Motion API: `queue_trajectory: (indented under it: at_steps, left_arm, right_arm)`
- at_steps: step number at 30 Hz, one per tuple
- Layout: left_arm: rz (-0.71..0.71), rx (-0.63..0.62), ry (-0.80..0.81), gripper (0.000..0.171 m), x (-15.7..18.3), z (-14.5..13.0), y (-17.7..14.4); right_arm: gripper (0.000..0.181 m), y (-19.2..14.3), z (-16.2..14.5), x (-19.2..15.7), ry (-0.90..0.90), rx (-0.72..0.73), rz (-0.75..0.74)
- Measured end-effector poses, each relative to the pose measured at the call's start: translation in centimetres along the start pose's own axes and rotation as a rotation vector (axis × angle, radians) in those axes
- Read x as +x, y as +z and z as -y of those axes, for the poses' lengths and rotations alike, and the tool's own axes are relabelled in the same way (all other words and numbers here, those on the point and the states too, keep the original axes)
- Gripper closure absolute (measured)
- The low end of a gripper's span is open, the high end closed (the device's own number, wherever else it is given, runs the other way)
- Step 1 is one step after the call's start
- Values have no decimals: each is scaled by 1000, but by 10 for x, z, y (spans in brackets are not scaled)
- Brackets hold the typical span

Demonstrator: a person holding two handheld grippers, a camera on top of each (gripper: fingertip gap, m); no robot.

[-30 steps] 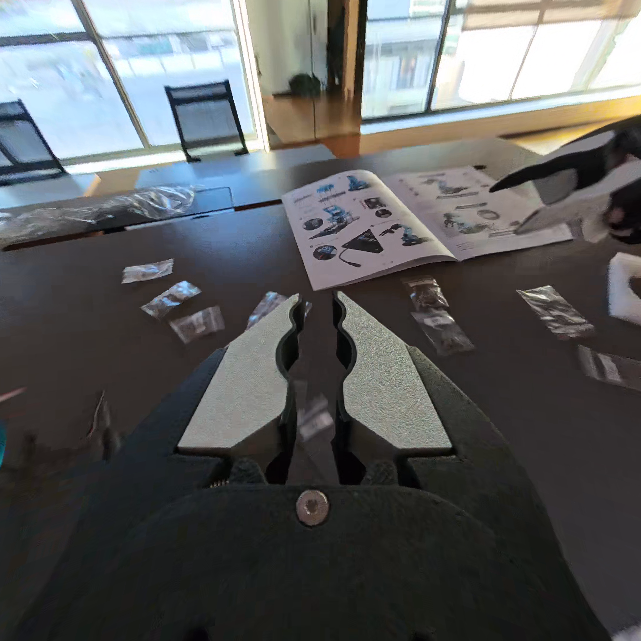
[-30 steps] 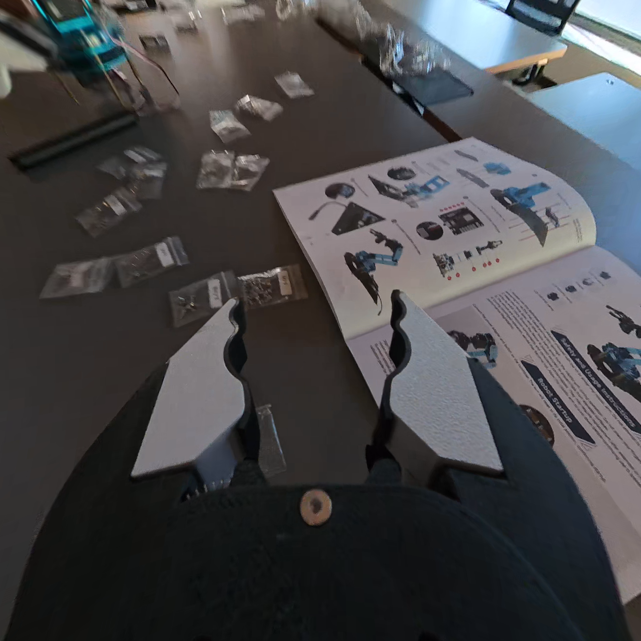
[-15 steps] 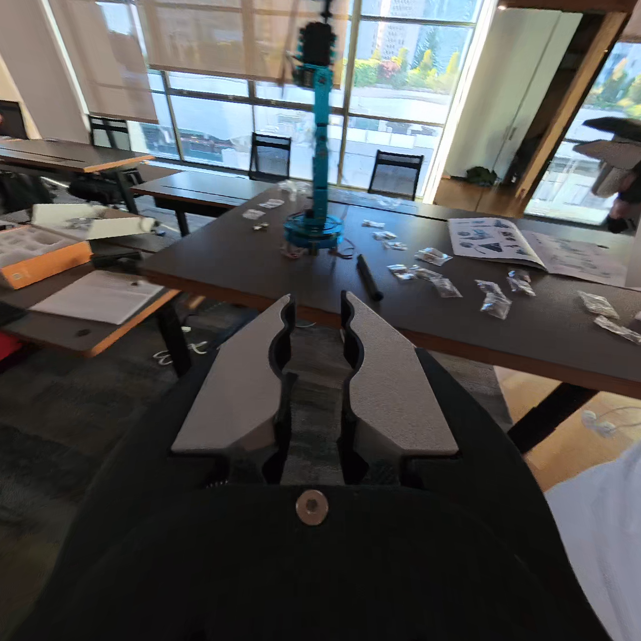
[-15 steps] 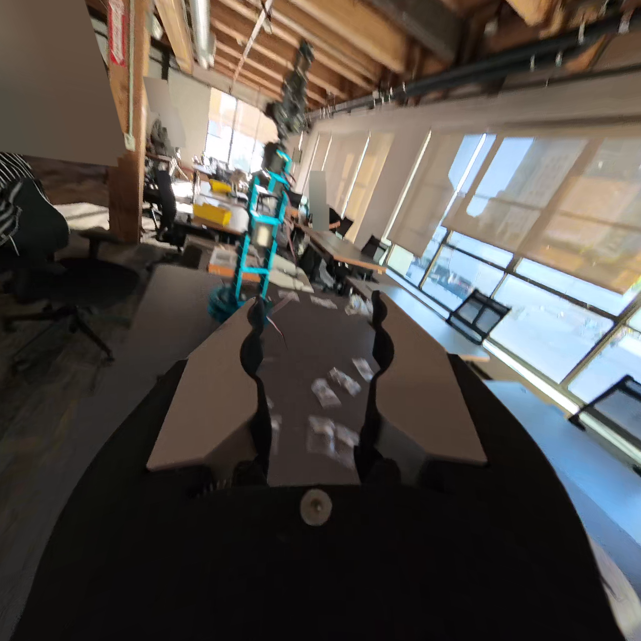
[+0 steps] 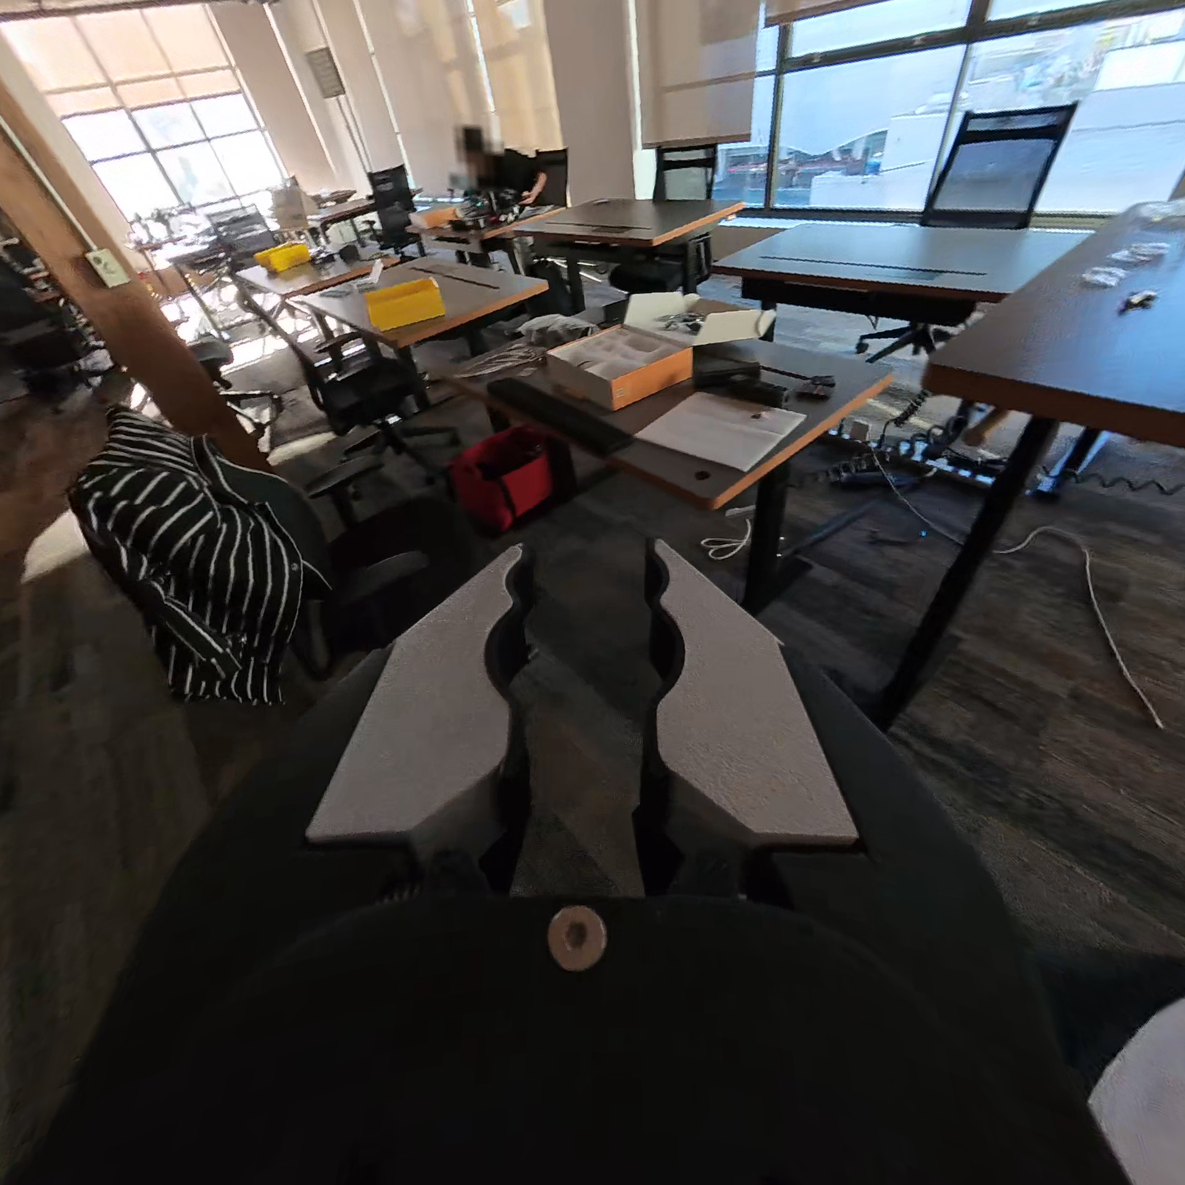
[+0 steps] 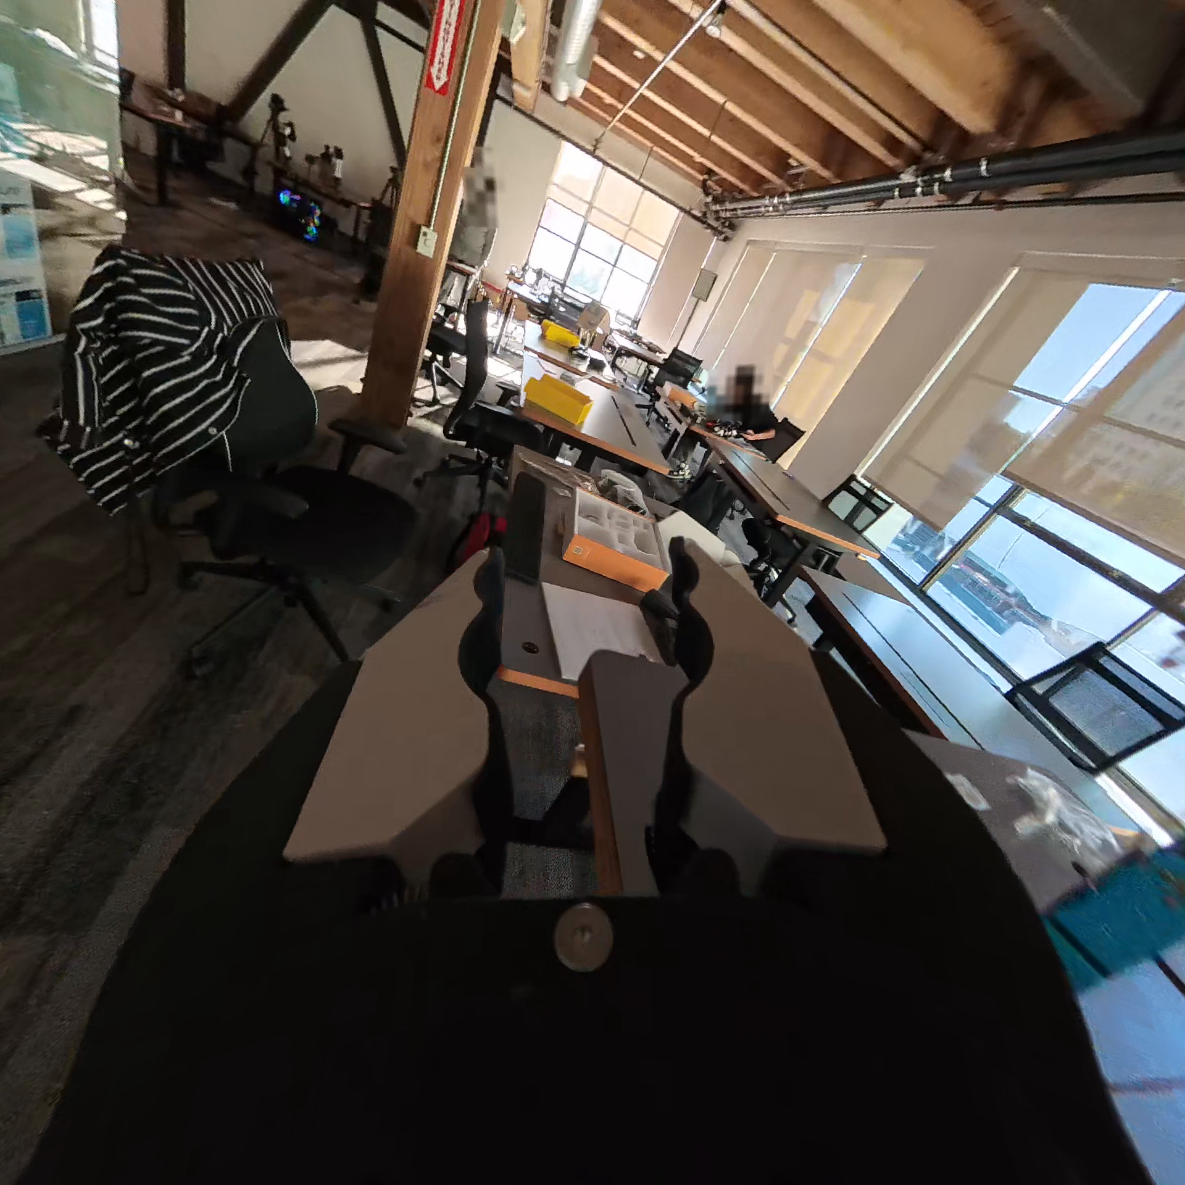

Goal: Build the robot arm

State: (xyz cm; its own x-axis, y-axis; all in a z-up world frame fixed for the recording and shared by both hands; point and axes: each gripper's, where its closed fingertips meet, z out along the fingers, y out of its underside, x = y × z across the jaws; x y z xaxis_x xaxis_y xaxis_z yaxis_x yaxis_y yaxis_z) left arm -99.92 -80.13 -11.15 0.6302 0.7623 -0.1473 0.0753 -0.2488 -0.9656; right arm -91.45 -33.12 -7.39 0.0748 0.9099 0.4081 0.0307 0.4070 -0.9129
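My left gripper [image 5: 588,564] is open and empty, held in the air over the dark carpet, to the left of a dark table [image 5: 1058,346] with small clear bags [image 5: 1103,276] on it. My right gripper [image 6: 587,564] is open and empty, raised and tilted. The near corner of the dark table [image 6: 615,737] shows between its fingers. A blurred teal object [image 6: 1122,898] and clear bags [image 6: 1051,814] lie on that table at the right. Neither gripper touches anything.
A lower desk carries an orange box [image 5: 619,365] and white paper [image 5: 718,426]; a red bag [image 5: 506,478] sits under it. An office chair with a striped shirt [image 5: 192,564] stands at left. Cables [image 5: 1103,615] lie on the floor. A wooden post [image 6: 423,211] stands behind. The gap from one gripper's tips to the other's is roughly 50 cm.
Both grippers have swung away from the tabletop with the booklet and bags and now face across the room. The left jaws have spread a little wider.
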Motion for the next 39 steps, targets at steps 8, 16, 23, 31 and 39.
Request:
queue_trajectory:
  at_steps: [8, 16, 23, 31, 39]
  left_arm:
    - [-52, 13, -111, 134, -73, 0, 111]
    - [-94, -93, -68, 135, -134, 0, 298]
    - [224, -575, 888, 129, -302, -7, 518]
    - [269, -628, 1433, 127, -402, 5, 713]
    - [-238, -608, 667, 129, -396, -45, 844]
  right_arm:
    - [128, 132, -28, -14, 12, -107, 59]
    - [134, 312, -52, 13, 65, -125, 78]
    - [138, 455, -66, -5, 32, -169, 130]
    - [139, 580, -117, -35, 37, -308, 50]
    - [137, 677, -160, -48, 195, -453, -43]
